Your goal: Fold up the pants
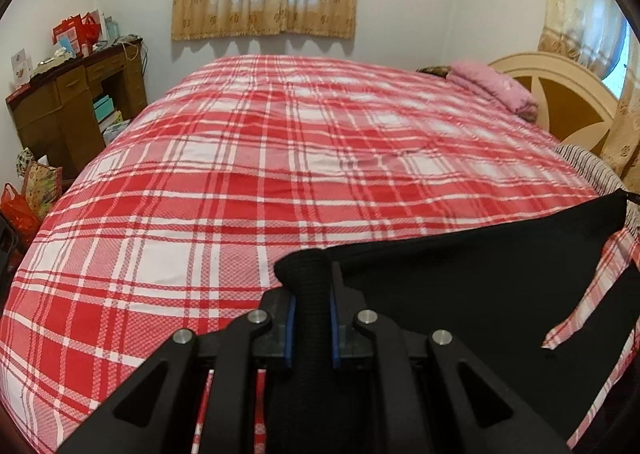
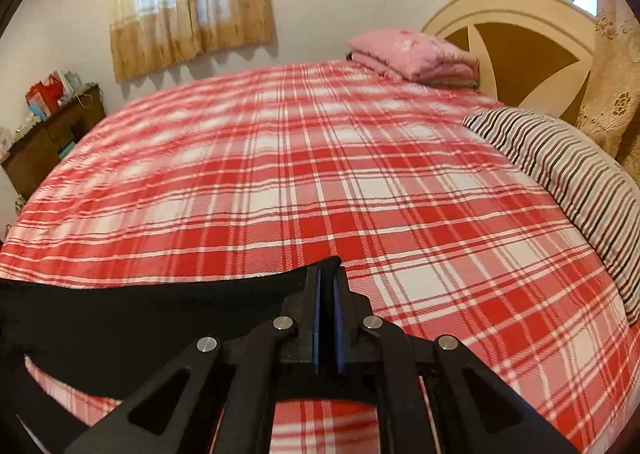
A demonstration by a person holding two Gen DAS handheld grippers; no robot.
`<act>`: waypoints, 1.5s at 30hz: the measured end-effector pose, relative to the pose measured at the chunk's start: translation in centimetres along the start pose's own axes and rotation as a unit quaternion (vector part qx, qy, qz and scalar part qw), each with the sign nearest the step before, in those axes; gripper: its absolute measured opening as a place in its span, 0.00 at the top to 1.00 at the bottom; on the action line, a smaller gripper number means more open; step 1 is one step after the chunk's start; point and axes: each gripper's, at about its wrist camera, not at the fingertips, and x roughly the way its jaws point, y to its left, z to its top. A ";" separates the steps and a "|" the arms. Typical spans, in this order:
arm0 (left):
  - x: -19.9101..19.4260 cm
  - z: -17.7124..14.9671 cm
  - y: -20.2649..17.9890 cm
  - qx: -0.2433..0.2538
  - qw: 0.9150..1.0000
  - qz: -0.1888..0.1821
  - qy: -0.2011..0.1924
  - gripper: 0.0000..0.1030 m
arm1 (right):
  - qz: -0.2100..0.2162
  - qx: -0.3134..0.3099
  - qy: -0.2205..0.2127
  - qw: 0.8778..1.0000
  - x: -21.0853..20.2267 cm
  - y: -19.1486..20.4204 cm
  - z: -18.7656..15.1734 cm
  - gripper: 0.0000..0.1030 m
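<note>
The black pants (image 1: 472,294) hang stretched above a bed with a red and white plaid cover (image 1: 240,182). My left gripper (image 1: 312,294) is shut on a bunched ribbed edge of the pants, which sticks up between the blue pads. The cloth runs off to the right from there. In the right wrist view my right gripper (image 2: 328,294) is shut on another edge of the pants (image 2: 132,314), and the cloth runs off to the left. Both grippers hold the pants lifted over the near side of the bed (image 2: 360,182).
A striped pillow (image 2: 568,174) lies at the right edge of the bed. Folded pink bedding (image 2: 416,54) sits by the headboard (image 2: 520,38). A brown desk (image 1: 76,102) with clutter stands at the left wall, with bags (image 1: 32,190) on the floor beside it.
</note>
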 end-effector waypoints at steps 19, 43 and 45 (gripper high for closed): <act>-7.4 -4.4 0.3 0.004 0.995 -0.057 -0.085 0.87 | 0.032 0.046 -0.051 0.997 -8.7 -3.8 -9.1 0.95; -9.8 -14.2 0.3 0.056 0.995 -0.035 -0.075 0.75 | 0.042 0.084 -0.023 0.995 -11.3 -7.1 -20.0 0.95; -10.1 -14.5 0.2 0.066 0.995 -0.019 -0.079 0.67 | 0.045 0.085 -0.020 0.995 -11.3 -7.3 -20.2 0.95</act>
